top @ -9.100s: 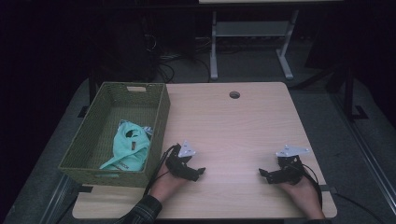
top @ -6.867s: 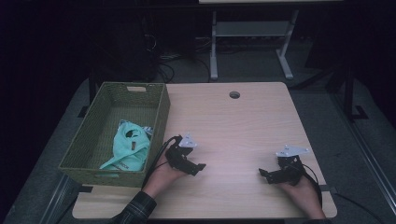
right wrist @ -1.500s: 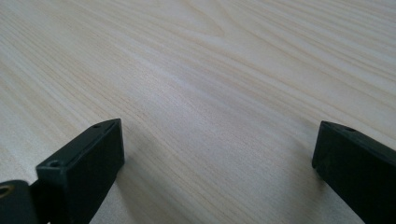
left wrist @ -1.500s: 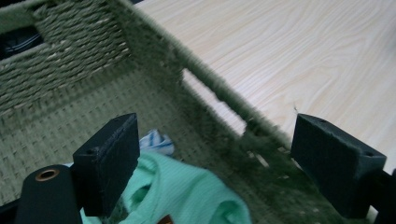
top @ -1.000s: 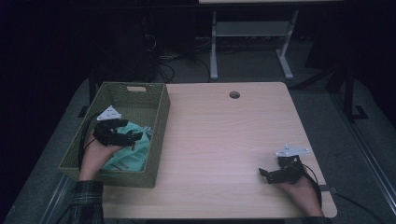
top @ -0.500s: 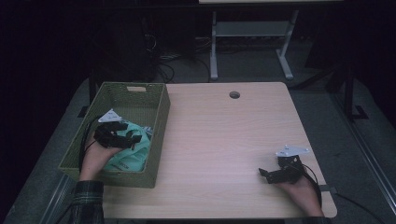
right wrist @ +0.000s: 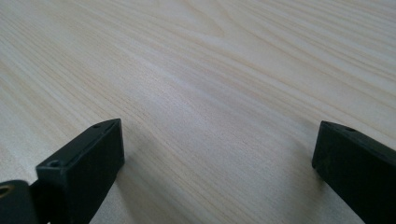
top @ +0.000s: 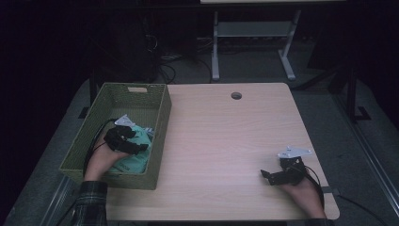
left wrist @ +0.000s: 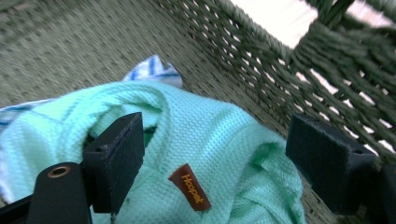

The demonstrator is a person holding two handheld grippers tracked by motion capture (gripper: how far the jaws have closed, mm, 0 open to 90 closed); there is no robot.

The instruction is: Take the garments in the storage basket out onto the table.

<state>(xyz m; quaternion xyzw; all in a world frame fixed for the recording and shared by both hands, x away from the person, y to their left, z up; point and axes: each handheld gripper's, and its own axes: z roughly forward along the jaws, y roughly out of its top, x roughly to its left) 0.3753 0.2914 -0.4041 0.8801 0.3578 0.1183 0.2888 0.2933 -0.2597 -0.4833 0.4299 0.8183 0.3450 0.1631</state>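
A mint-green knitted cloth [top: 134, 155] [left wrist: 219, 154] with a small brown label [left wrist: 190, 187] lies crumpled inside the green woven basket [top: 159, 123] at the table's left. A blue-and-white striped cloth [left wrist: 152, 70] peeks out from under it. My left gripper [top: 134, 142] [left wrist: 224, 161] is down in the basket, open, its jaws straddling the mint cloth with the left jaw touching a fold. My right gripper [top: 269, 176] [right wrist: 217, 168] rests open low over the bare wood near the table's front right, with nothing between its jaws.
The basket's woven wall [left wrist: 299, 70] stands close behind the left gripper's right jaw. The light wooden table [top: 226, 136] has a round cable hole [top: 236, 95] near its far edge. A white metal stand [top: 249, 33] is on the dark floor beyond.
My left gripper went from the table beside the basket into the basket, and over the last second sank lower onto the mint cloth. The right gripper has stayed put.
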